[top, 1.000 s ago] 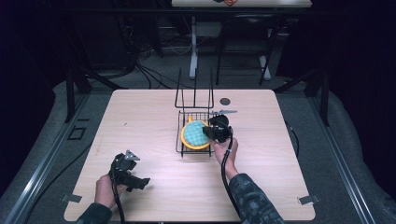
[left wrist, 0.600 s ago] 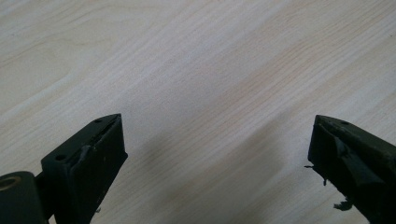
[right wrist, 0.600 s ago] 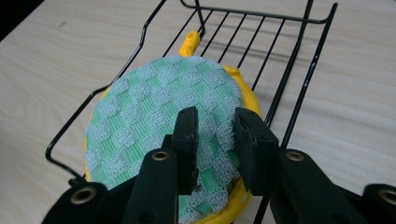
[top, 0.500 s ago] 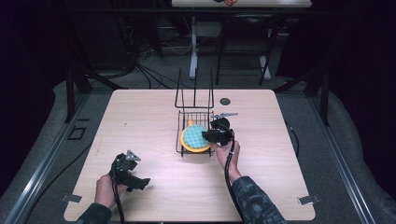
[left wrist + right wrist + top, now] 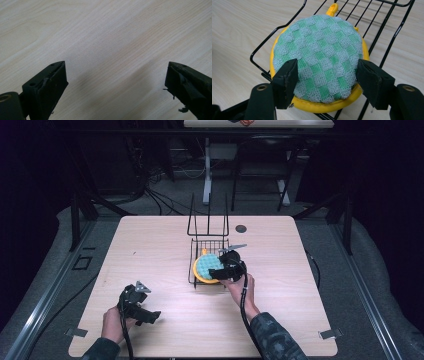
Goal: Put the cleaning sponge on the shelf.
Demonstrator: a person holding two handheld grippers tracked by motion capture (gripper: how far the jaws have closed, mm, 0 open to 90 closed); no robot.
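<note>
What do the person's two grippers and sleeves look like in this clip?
Both are black handheld tools. The left gripper and right gripper each carry a grey three-cornered plate and trail a black cable. The jaws are blocky black pads with screw holes. The right sleeve has a dark mottled pattern.

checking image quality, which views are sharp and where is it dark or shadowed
High view: table lit, surroundings nearly black, slightly soft. Left gripper view: wood grain sharp, faint shadow between the open jaws. Right gripper view: green mesh scrubber crisp, evenly lit, no glare.
</note>
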